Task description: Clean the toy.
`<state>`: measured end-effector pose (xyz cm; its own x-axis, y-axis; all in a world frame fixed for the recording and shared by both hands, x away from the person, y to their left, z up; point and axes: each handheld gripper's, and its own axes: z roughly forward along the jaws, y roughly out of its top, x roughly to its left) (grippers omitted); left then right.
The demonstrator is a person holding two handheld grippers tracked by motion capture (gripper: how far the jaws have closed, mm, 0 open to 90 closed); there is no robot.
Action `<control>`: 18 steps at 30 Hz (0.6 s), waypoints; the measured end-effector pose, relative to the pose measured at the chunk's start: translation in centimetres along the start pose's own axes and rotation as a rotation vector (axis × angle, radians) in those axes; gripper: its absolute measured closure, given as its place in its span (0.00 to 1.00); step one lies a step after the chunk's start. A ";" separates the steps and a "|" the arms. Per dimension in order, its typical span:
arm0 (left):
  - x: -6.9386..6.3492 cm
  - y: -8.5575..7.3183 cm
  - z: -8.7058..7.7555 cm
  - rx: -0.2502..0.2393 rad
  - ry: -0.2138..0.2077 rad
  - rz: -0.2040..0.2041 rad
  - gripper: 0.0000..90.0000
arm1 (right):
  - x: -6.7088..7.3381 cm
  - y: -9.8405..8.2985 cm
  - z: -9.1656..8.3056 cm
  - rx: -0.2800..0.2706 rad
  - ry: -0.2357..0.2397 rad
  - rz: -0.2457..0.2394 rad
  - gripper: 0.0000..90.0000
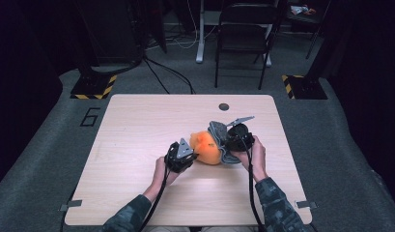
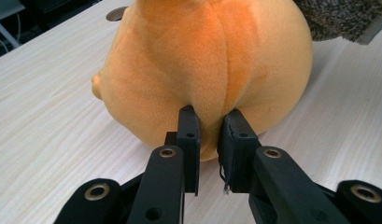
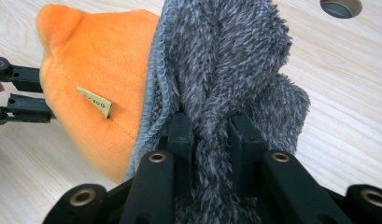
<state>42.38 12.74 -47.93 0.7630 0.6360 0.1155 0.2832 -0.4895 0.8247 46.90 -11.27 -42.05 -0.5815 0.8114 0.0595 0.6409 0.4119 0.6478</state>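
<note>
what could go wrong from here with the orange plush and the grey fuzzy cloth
The left gripper pinches only a small fold of the orange plush toy; a pull could let that fold slip out. The right gripper is shut on a bunch of the grey fuzzy cloth, which drapes over one end of the toy; tugging might drag the toy along the table instead of moving the cloth alone. The toy's small tag sits near the cloth edge and may snag.

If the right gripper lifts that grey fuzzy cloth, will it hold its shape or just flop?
Probably flop: the grey cloth bunches into soft folds where the right gripper pinches it, and drapes over the orange plush toy. It looks light for its bulk. The deep pile should grip rather than slip, though a pinch on one fold may let the rest hang and drag.
</note>
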 end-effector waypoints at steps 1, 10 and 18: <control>0.0 0.1 -0.1 -0.005 -0.003 -0.009 0.89 | -0.1 0.0 -0.2 -0.005 0.001 0.007 0.82; 0.1 0.7 -1.0 -0.016 -0.047 -0.080 0.90 | 0.7 0.7 -1.8 -0.038 0.035 -0.003 0.82; -0.1 1.0 -1.3 -0.008 -0.057 -0.083 0.90 | 2.9 1.5 -3.1 -0.098 0.077 -0.062 0.82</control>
<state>41.85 12.95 -46.39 0.7688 0.6393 0.0148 0.3428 -0.4315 0.8344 44.56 -9.59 -38.56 -0.6579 0.7496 0.0726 0.5525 0.4149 0.7229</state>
